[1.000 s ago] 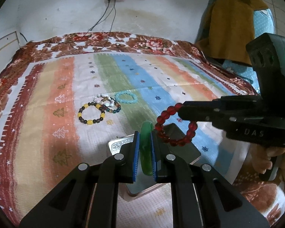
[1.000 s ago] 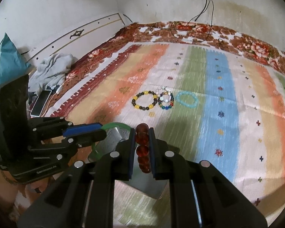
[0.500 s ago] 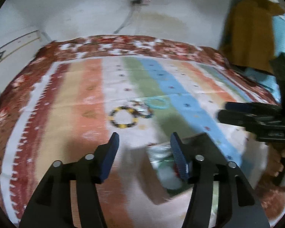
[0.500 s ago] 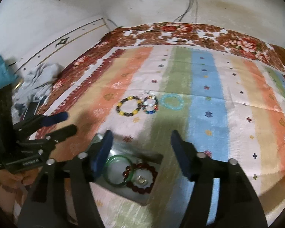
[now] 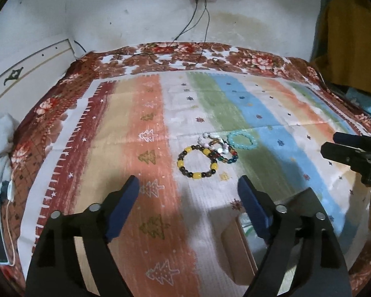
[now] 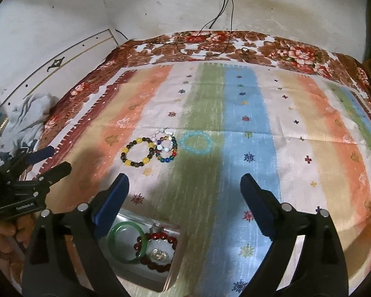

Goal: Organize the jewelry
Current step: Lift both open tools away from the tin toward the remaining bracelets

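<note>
Right wrist view: my right gripper [image 6: 183, 189] has its jaws wide & opening further, nothing between them. Below, a silver tray [image 6: 172, 269] sits on the striped bedspread [image 6: 296, 148], holding a green bangle [image 6: 126, 242], a red bead bracelet [image 6: 158, 250] w/ a small silver piece inside its loop. Further up the bed: yellow-and-brown bead bracelet [image 6: 137, 151], multicolour bead bracelet [image 6: 167, 149] overlapping a white one, turquoise bracelet [image 6: 196, 142] just beside.

Left wrist view: my left gripper [image 5: 188, 194] also has jaws spread, opening, empty. Same 3 loose bracelets lie ahead; tray's edge [image 5: 237, 247] shows by the right-hand finger. Other gripper pokes in at each frame's side.
</note>
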The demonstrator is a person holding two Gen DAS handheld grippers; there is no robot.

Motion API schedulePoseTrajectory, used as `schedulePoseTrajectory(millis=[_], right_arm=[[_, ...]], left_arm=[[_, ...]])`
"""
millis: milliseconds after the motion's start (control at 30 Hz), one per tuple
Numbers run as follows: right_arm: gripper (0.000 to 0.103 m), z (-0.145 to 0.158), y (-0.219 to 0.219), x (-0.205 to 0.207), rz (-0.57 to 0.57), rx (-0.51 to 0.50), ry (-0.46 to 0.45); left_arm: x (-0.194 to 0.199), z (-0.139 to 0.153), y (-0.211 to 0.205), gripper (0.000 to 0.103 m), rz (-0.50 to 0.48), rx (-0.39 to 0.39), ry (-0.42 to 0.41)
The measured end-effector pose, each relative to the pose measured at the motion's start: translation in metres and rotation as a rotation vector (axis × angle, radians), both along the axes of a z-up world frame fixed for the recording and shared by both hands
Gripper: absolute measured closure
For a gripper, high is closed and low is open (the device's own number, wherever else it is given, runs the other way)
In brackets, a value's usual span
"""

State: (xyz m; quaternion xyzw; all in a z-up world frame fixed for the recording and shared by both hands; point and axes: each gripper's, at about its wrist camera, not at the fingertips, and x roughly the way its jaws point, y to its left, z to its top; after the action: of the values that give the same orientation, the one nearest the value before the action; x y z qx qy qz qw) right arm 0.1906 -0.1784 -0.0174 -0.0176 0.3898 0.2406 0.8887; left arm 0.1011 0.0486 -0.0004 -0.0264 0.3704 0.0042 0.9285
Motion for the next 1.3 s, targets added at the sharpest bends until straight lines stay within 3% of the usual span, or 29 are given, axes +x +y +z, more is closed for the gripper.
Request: schedulePoseTrajectory(millis=[267, 467, 800, 1300], right_arm=[[0.009, -0.009, 0.005, 0.024, -0.022, -0.023, 0.028], [0.009, -0.013, 0.005, 0.044, -0.034, -0.017, 0.048], [0.008, -0.016, 0.012, 0.063, -0.051, -0.056, 0.034], [0.008, -0.032, 0.018, 0.101, -0.050, -0.041, 0.099]], left_arm=[[0.027, -0.003, 0.002, 0.011, -0.001, 0.034, 0.009], [0.040, -0.007, 0.010, 0.008, 0.020, 0.011, 0.020], [0.057, -0.011, 0.011, 0.006, 0.015, 0.025, 0.031], [0.083, -0.028, 0.006, 0.006, -0.019, 0.083, 0.061]])
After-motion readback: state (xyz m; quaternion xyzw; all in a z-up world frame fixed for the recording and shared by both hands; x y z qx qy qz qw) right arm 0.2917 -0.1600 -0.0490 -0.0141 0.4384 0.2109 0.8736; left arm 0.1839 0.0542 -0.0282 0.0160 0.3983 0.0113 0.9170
